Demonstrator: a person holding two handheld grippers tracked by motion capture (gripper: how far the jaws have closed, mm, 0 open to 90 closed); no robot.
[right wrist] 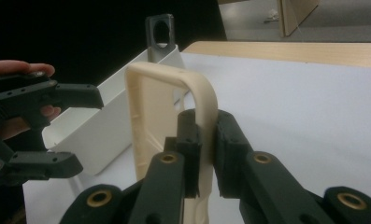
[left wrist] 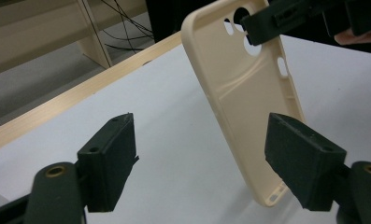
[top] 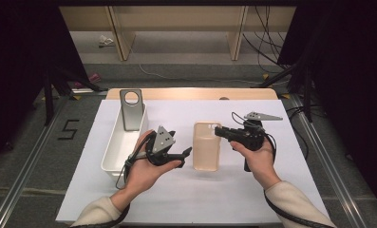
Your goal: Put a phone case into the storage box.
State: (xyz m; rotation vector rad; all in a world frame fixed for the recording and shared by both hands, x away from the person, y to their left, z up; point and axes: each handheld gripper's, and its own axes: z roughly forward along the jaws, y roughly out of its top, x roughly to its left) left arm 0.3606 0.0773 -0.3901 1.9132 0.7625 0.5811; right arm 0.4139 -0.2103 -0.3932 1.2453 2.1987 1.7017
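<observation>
A beige phone case (top: 206,147) sits mid-table on the white mat (top: 271,190). My right gripper (top: 219,131) is shut on its rim near the camera cut-out. In the right gripper view the pads (right wrist: 189,140) of the right gripper (right wrist: 207,140) pinch that rim of the case (right wrist: 150,116). My left gripper (top: 180,146) is open just left of the case. In the left gripper view the tilted case (left wrist: 248,93) rises beyond the wide-apart jaws of the left gripper (left wrist: 206,158), its lower end close to the right-hand jaw, without clear contact.
A long white tray (top: 115,147) lies at the mat's left with a grey phone case (top: 131,109) leaning upright at its far end. The wooden table edge (top: 191,93) runs behind the mat. Cables and stand legs lie on the floor beyond.
</observation>
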